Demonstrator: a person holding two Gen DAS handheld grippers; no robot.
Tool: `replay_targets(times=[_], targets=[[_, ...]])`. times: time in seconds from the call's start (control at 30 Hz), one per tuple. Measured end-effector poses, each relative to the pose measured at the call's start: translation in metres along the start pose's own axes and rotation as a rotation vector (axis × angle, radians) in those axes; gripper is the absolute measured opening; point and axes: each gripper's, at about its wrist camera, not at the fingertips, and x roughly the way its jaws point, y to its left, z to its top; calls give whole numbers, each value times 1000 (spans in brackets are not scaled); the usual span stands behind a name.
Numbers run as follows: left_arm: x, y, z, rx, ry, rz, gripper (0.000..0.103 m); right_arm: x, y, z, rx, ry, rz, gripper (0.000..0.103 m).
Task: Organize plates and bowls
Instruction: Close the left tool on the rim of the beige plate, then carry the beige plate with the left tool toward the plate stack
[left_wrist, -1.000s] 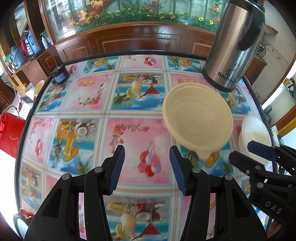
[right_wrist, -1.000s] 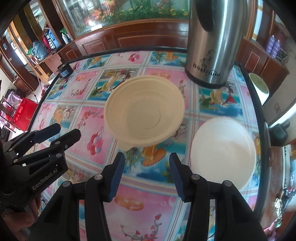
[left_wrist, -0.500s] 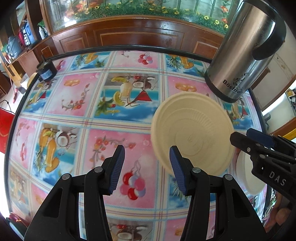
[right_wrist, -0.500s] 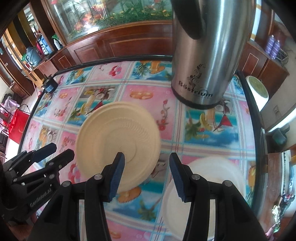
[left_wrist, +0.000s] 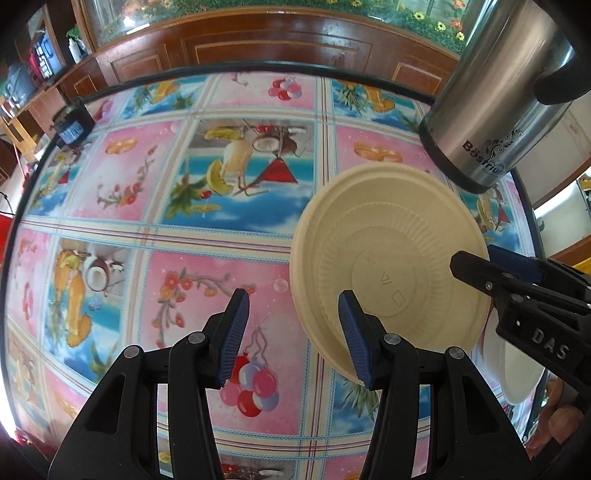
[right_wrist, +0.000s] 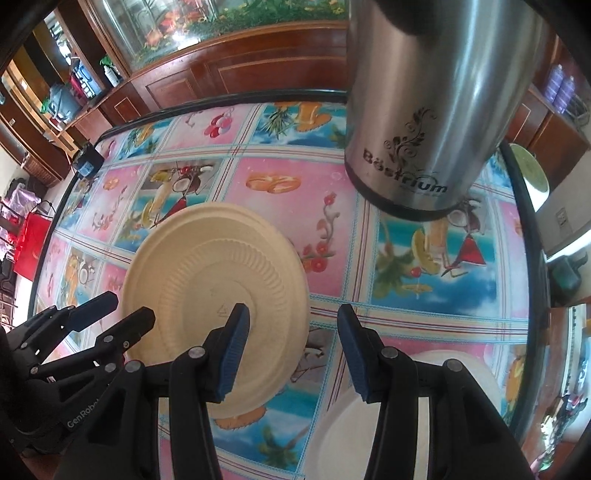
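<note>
A round worktop (left_wrist: 258, 236) covered in a glossy pink and blue fruit-print cloth fills both wrist views. A cream moulded-fibre plate (left_wrist: 391, 254) lies on it upside down, its ribbed underside and raised centre ring facing up. Just behind the plate stands a tall stainless steel kettle (right_wrist: 428, 110) with a black base. A second, whiter plate (right_wrist: 369, 424) rests near the worktop's right edge, close to the cream one but apart from it.

The left tongs (left_wrist: 293, 339) hang above the cloth with blue ribbed pads parted and nothing between them; the cream plate's left rim sits just behind the right pad. The right tongs (right_wrist: 293, 354) are also parted and hold nothing, though their pads have just been drawing closer together. Their left pad hovers over the cream plate's centre, and their right pad over bare cloth, with the white plate showing below.

The step in hand appears to be reaching for the cream plate. Because it lies rim down and flat, a good grasp probably means bringing one pad under the thin rim and the other on top, from the side away from the kettle. Coming in low and slowly should keep the light plate from sliding on the slick cloth or bumping the kettle.
</note>
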Motion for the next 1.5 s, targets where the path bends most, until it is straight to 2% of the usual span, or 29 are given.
replay_targets(times=[0.07, 0.13, 0.2, 0.4, 0.7, 1.03, 1.5], targets=[[3, 0, -1, 6, 8, -3, 48, 5, 0, 0, -3, 16, 10, 23], [6, -1, -3, 20, 14, 5, 28, 7, 1, -1, -6, 25, 21, 12], [8, 2, -5, 16, 28, -11, 20, 5, 2, -4, -12, 25, 40, 11], [-4, 11, -18, 14, 25, -24, 18, -6, 10, -18, -32, 11, 51, 11], [-52, 39, -65, 17, -18, -22, 18, -38, 43, -54, -48, -16, 88, 11], [-110, 85, -120, 18, -65, 30, 19, -68, 104, -100, -60, -23, 141, 12], [-172, 171, -187, -68, -105, 86, 19, -97, 204, -140, -169, -29, 192, 12]])
